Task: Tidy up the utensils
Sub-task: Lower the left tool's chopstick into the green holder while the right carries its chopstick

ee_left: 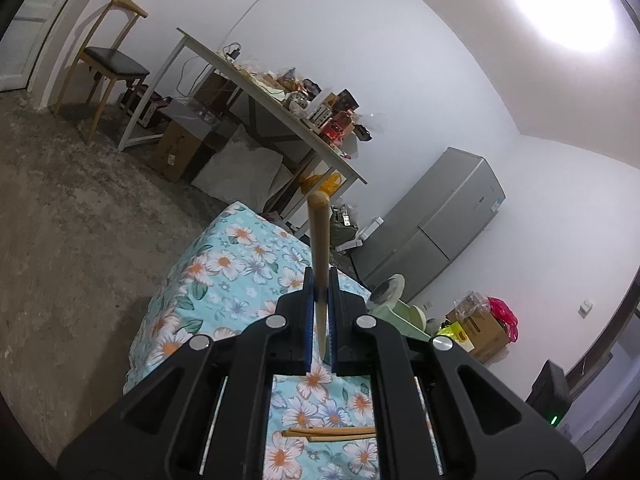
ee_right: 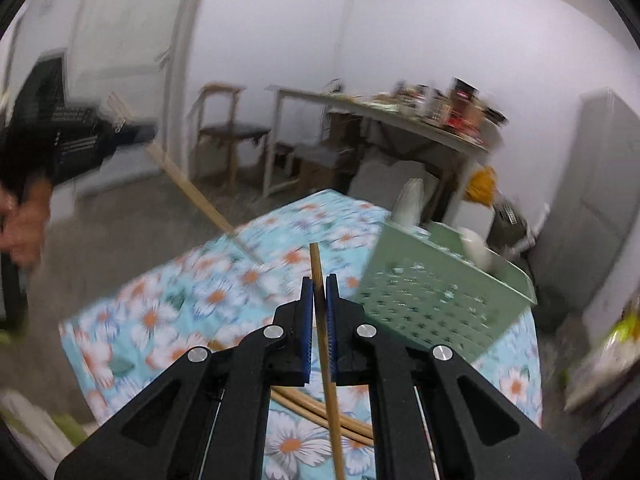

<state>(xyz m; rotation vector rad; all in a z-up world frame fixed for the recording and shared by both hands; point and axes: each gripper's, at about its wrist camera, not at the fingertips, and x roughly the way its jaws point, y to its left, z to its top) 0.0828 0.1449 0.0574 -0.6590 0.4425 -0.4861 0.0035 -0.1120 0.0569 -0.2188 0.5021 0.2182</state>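
Gripping one wooden chopstick [ee_right: 320, 292] apiece, the right gripper [ee_right: 319, 300] and the left gripper [ee_left: 320, 300] are both clamped tight, sticks raised above the floral tablecloth [ee_right: 224, 292], likely for dropping into the green basket [ee_right: 432, 296]. Loose chopsticks [ee_left: 332, 433] lie on the cloth, near the basket.

White walls [ee_left: 400, 60] enclose a grey concrete floor [ee_left: 72, 208]. At ten o'clock a wooden chair [ee_left: 110, 64] stands by the door frame [ee_left: 52, 44]; a cluttered white desk [ee_left: 276, 104] runs toward centre. A grey refrigerator [ee_left: 444, 224] stands at three o'clock. Ceiling light glare [ee_left: 560, 4] shows at one o'clock.
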